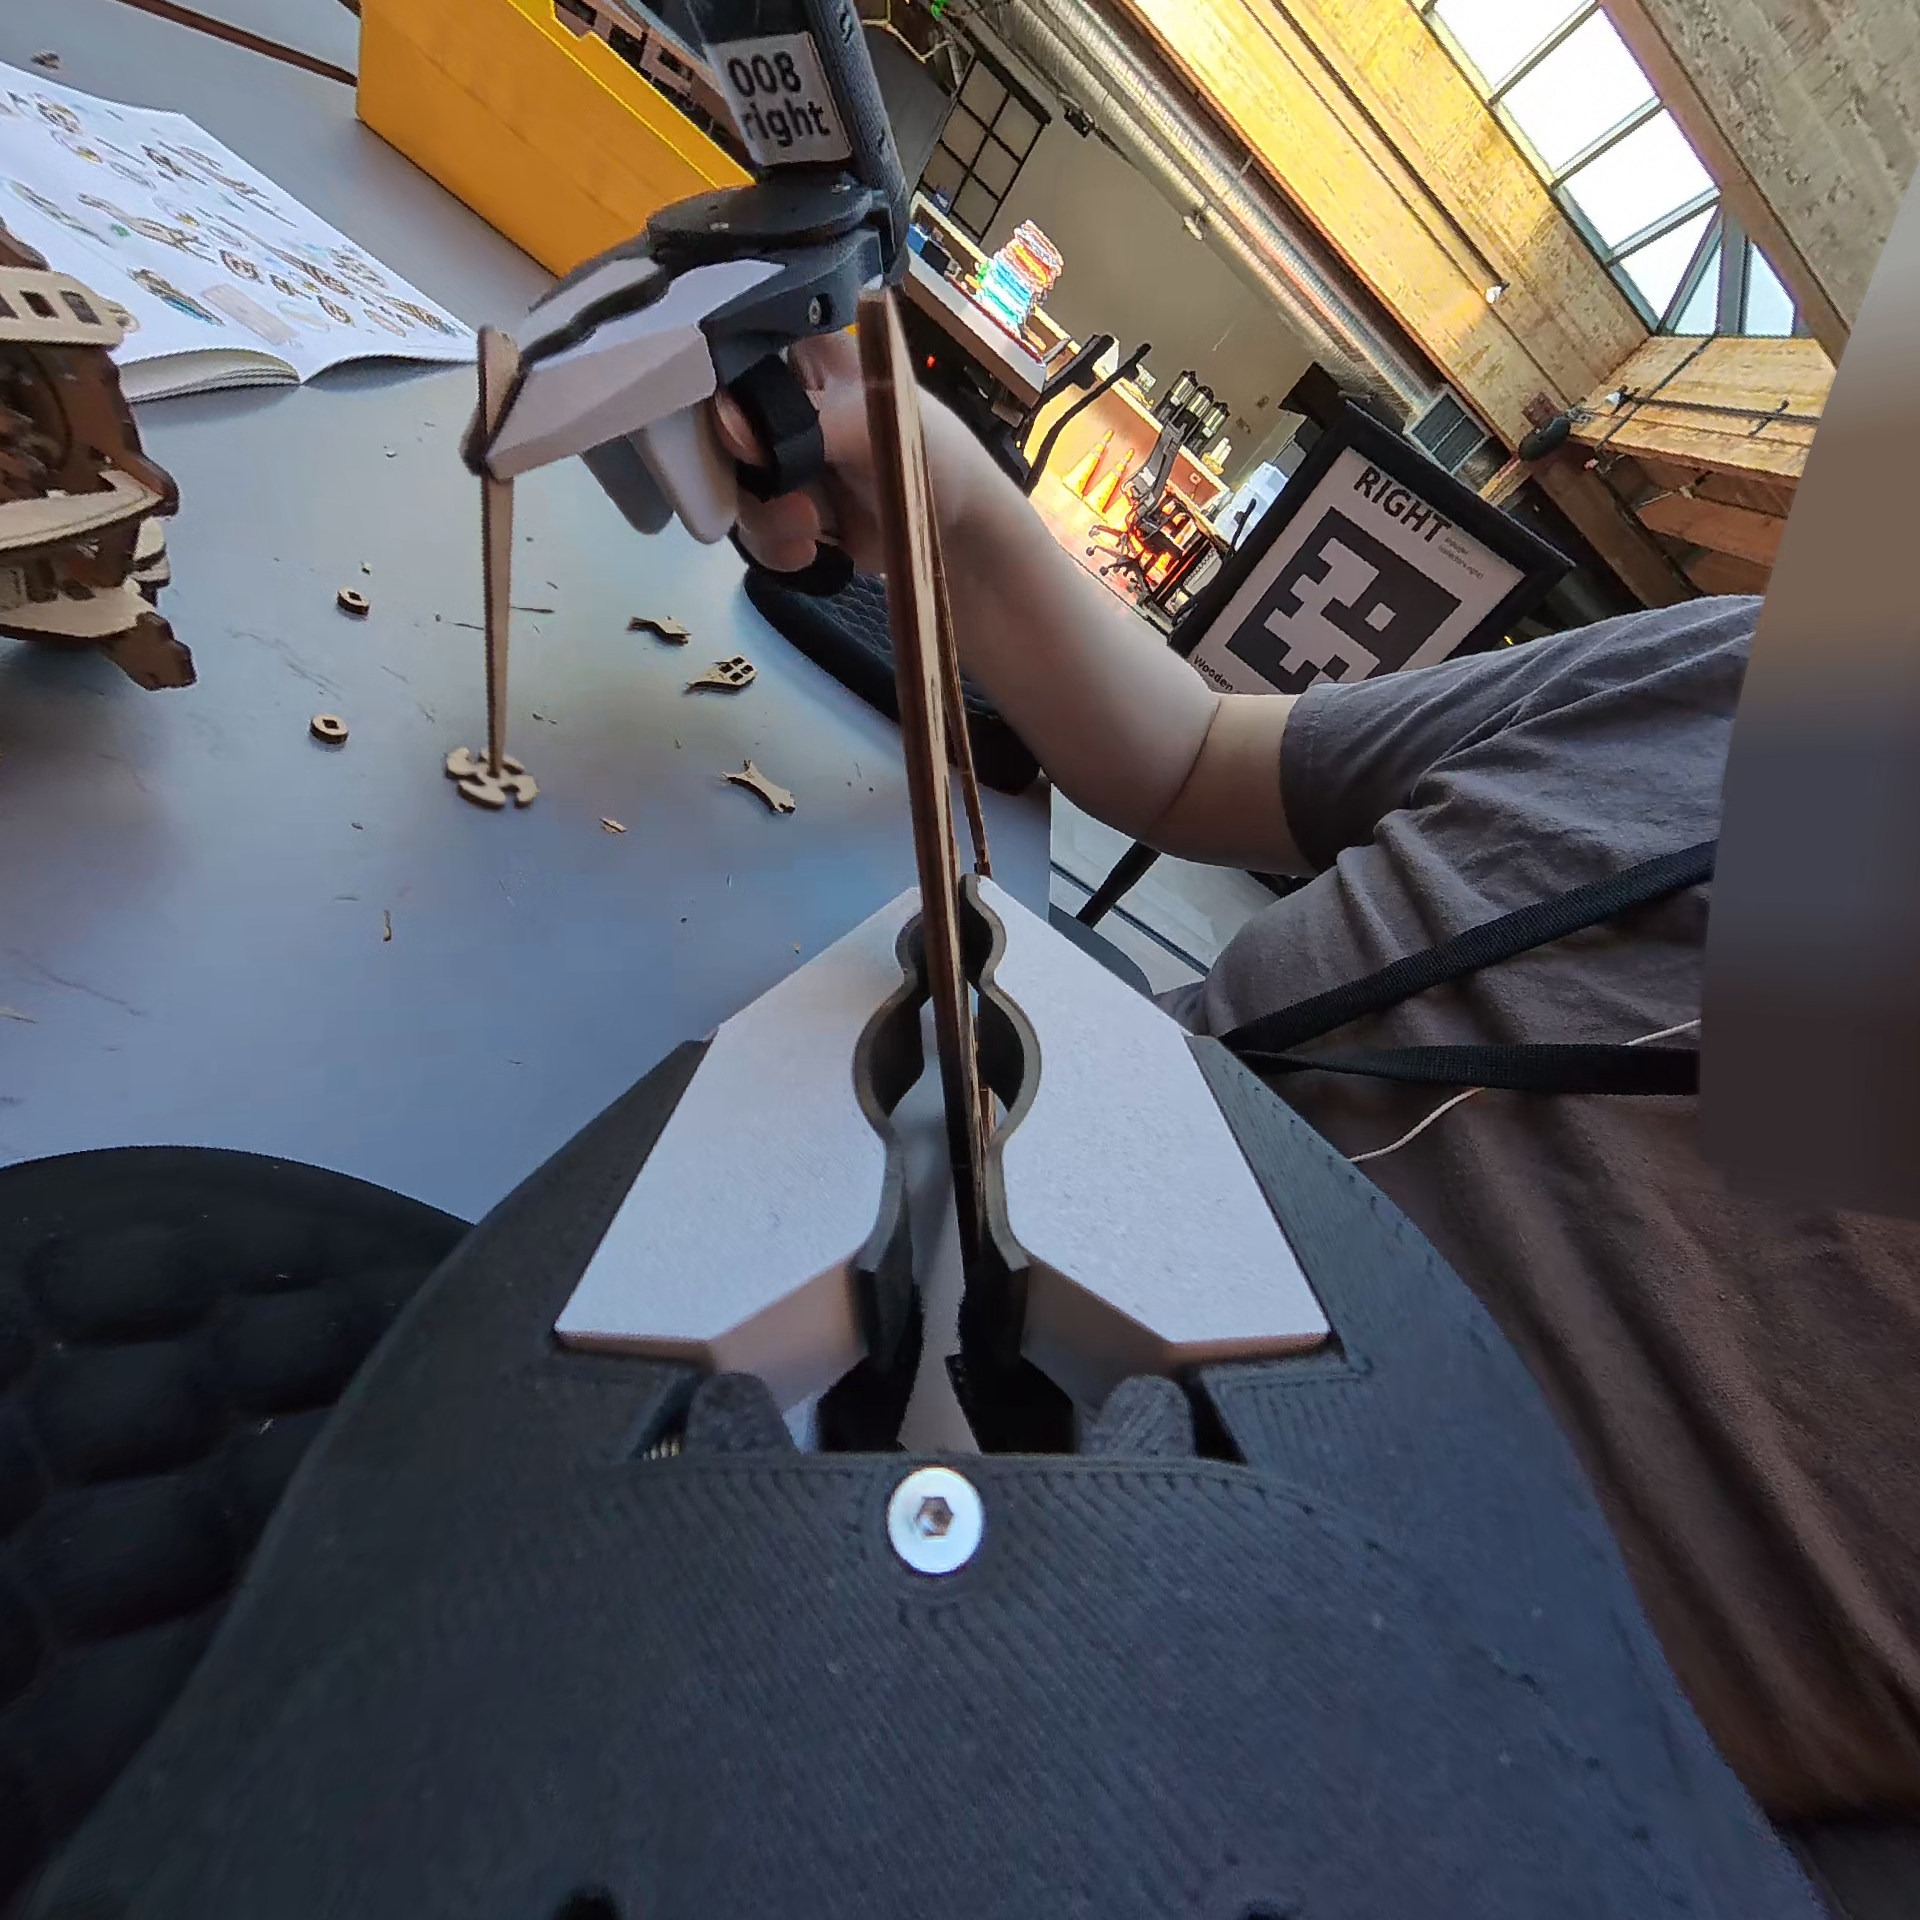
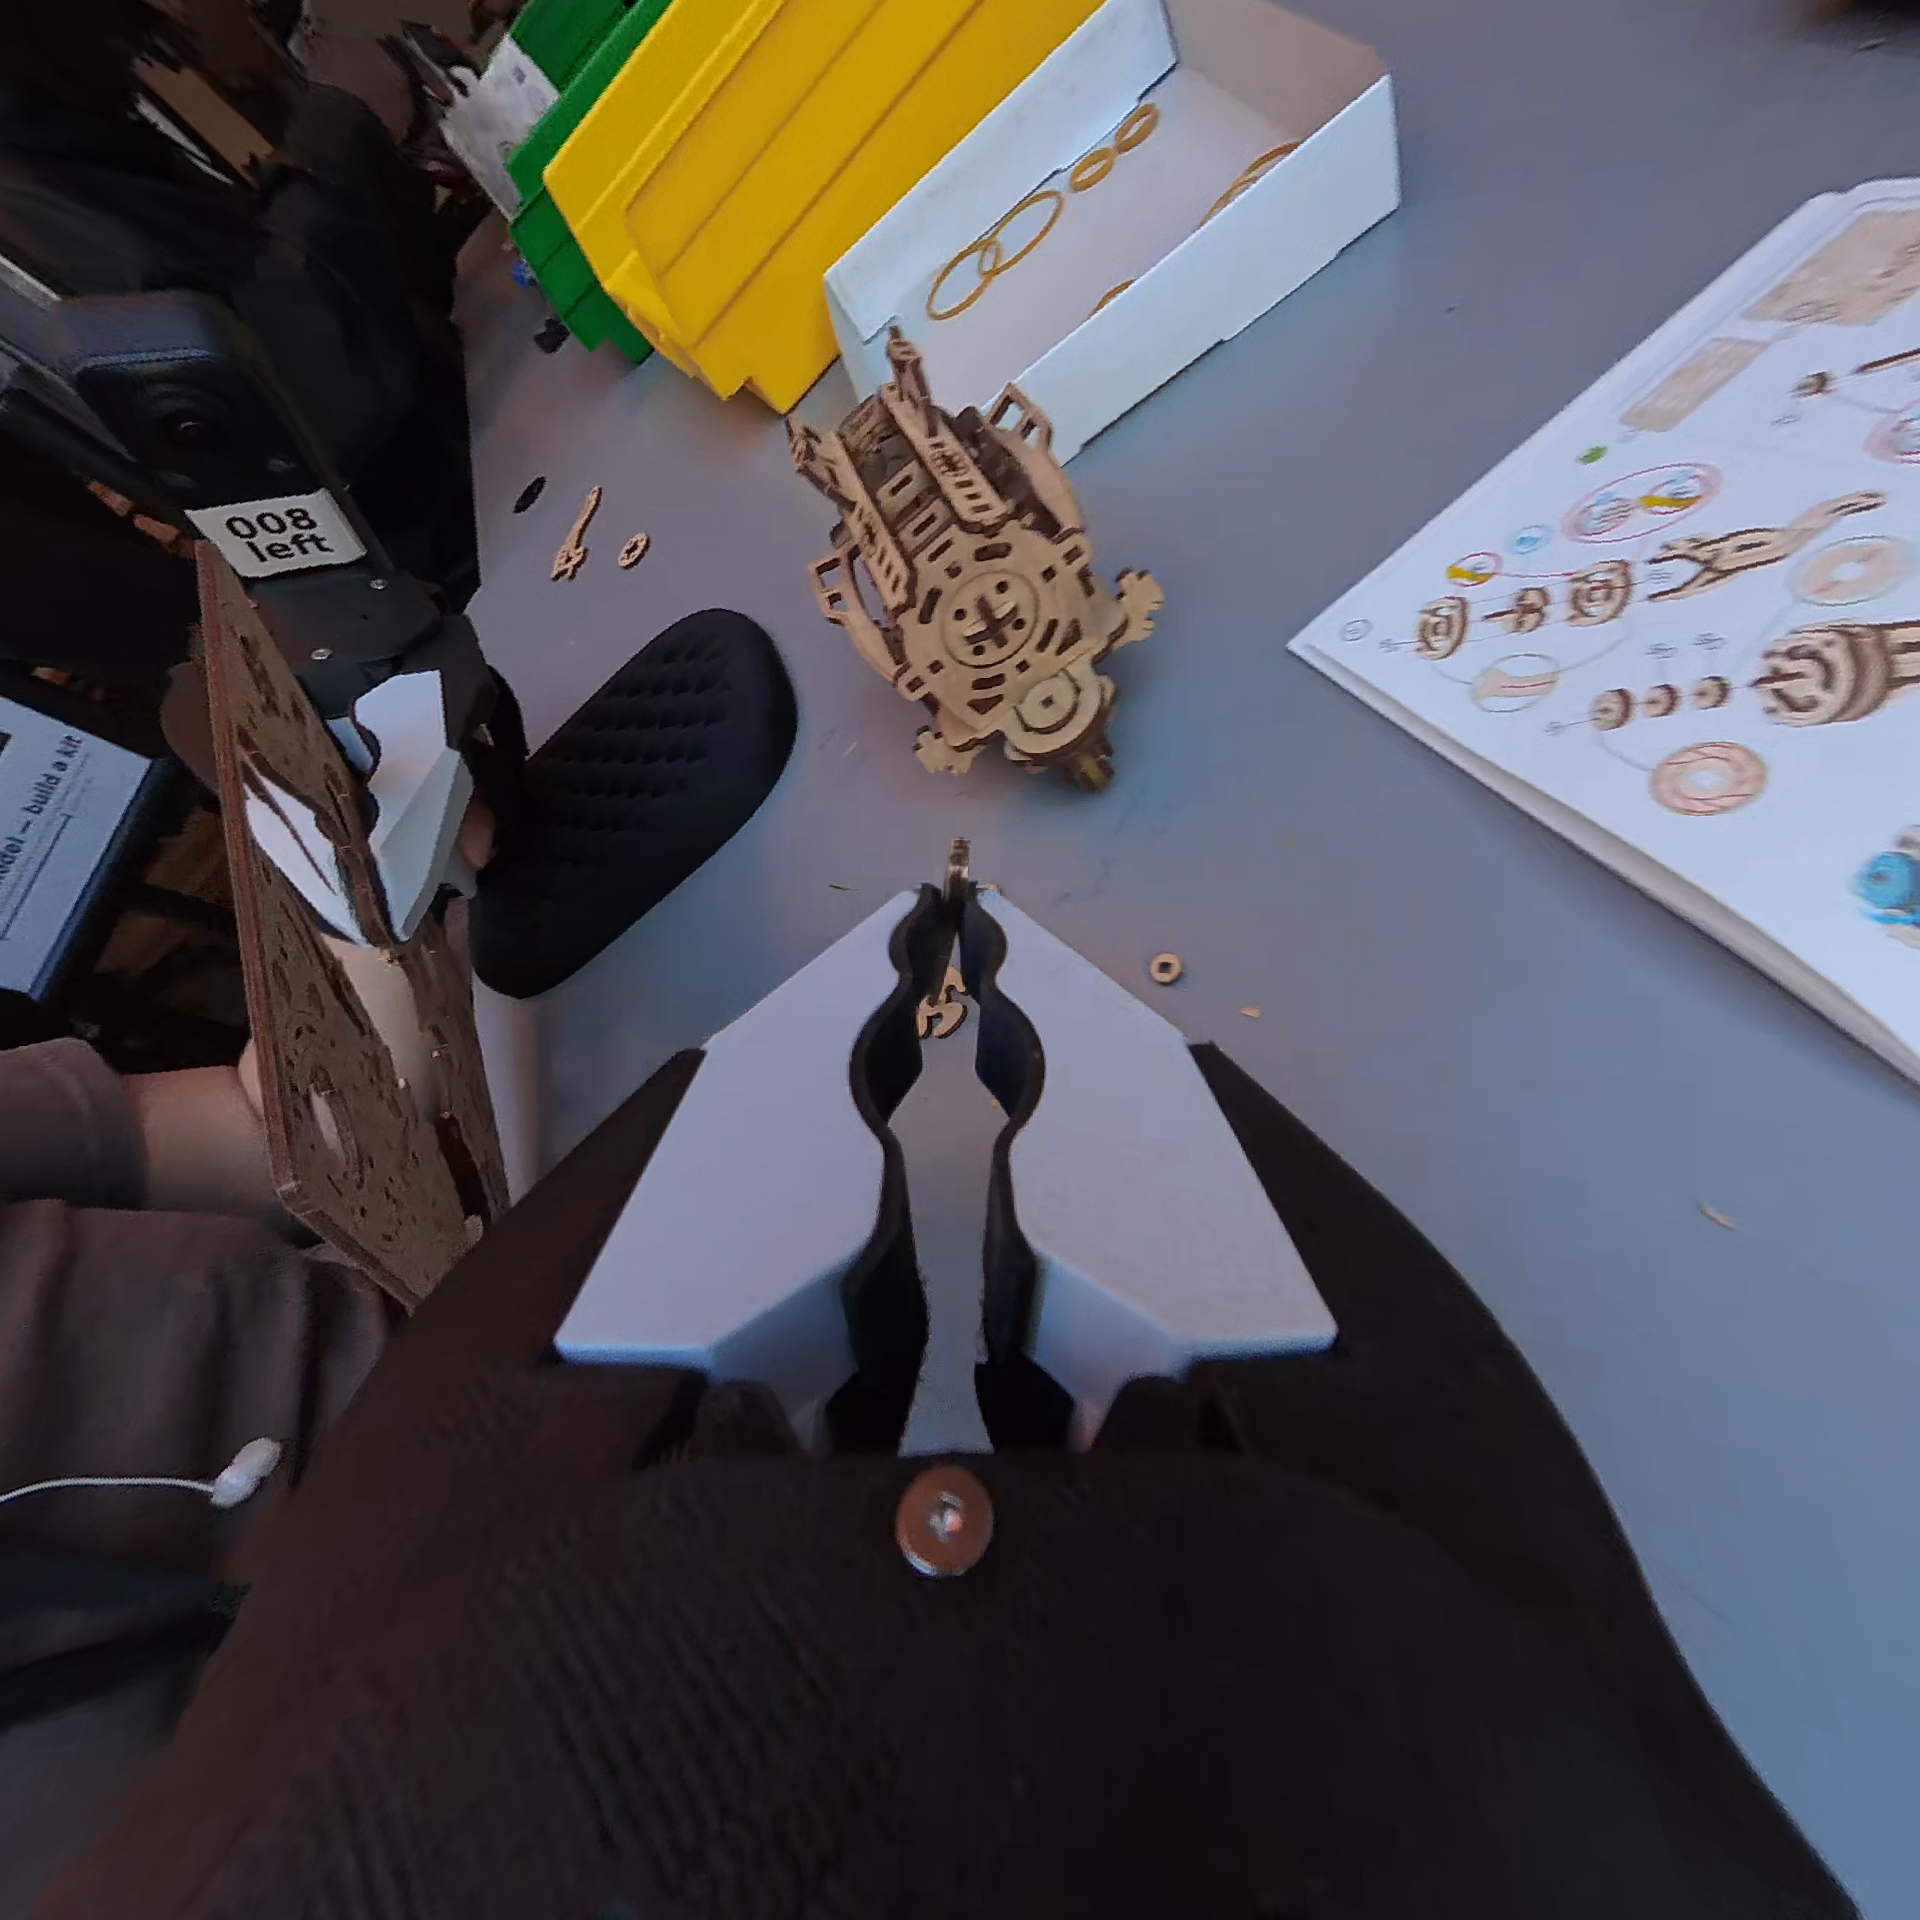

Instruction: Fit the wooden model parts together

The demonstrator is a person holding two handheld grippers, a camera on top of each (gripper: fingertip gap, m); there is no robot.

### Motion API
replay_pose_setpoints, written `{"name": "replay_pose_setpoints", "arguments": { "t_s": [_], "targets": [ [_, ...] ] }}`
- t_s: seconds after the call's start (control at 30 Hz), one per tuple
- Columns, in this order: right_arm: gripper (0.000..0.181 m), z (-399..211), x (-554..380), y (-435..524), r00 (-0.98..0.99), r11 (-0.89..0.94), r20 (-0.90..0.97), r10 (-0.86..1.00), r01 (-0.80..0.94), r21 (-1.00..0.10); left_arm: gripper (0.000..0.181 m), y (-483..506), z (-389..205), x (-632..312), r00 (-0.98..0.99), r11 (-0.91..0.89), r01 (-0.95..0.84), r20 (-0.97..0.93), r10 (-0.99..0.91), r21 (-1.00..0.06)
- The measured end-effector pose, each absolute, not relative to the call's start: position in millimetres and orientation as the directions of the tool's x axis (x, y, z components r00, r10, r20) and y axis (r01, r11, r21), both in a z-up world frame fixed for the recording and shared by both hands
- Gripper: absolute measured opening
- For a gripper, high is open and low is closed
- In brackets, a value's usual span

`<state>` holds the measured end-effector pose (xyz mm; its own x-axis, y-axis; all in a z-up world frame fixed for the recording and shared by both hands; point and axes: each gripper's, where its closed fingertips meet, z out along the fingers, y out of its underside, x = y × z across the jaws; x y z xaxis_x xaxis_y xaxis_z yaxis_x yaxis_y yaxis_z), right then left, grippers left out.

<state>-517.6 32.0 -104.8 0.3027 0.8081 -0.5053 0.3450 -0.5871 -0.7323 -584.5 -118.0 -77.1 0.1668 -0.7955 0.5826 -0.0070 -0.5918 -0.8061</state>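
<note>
— Two tongs busy: left tongs [image 1: 951, 914] clamp the sheet [image 1: 914, 644], edge up; right tongs [image 1: 488, 436] pinch the stick [image 1: 497, 613], upright, its tip in the gear [image 1: 490, 777] on the bench [image 1: 260, 935].

— Any tilt and the stick snaps — or the gear skids.

A: From where is the left wrist view taken?

B: From just behind the left tongs [image 1: 940, 997], low over the grey tabletop [image 1: 260, 935], facing the right tongs [image 1: 488, 416] and the hall beyond.

A: And the right wrist view?

B: From above, angled down the right tongs onto the tabletop. The instruction booklet [image 2: 1662, 623], the wooden model [image 2: 977, 613] and the yellow bin [image 2: 790, 208] are shared.
</note>
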Motion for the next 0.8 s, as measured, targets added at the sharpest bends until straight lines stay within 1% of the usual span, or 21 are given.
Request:
{"name": "replay_pose_setpoints", "arguments": {
  "t_s": [0.07,0.13,0.27,0.37,0.5,0.67,0.8],
  "targets": [
    [0.001,-103,-511,41,0.327,-0.58,-0.486,0.81,0.331,-0.744,0.001,-116,-78,-585,0.171,-0.598,-0.003,0.589,-0.79,-0.802],
    [0.001,-98,-510,40,0.305,-0.571,-0.489,0.817,0.316,-0.757,0.001,-114,-79,-585,0.183,-0.606,-0.001,0.595,-0.782,-0.796],
    [0.001,-69,-496,36,0.265,-0.506,-0.449,0.854,0.212,-0.836,0.001,-110,-81,-585,0.215,-0.614,0.008,0.601,-0.77,-0.789],
    [0.001,-47,-472,37,0.281,-0.397,-0.352,0.893,0.122,-0.91,0.001,-107,-82,-586,0.258,-0.606,0.022,0.59,-0.765,-0.795],
    [0.001,-33,-434,37,0.321,-0.257,-0.242,0.916,0.002,-0.967,0.001,-104,-79,-587,0.295,-0.589,0.049,0.575,-0.763,-0.807],
    [0.001,-24,-404,45,0.387,-0.207,-0.232,0.892,-0.106,-0.973,0.001,-96,-76,-589,0.348,-0.564,0.072,0.55,-0.759,-0.823],
    [0.001,-12,-402,43,0.356,-0.215,-0.273,0.893,-0.195,-0.957,0.001,-90,-77,-585,0.38,-0.55,0.07,0.532,-0.757,-0.832]
  ]
}}
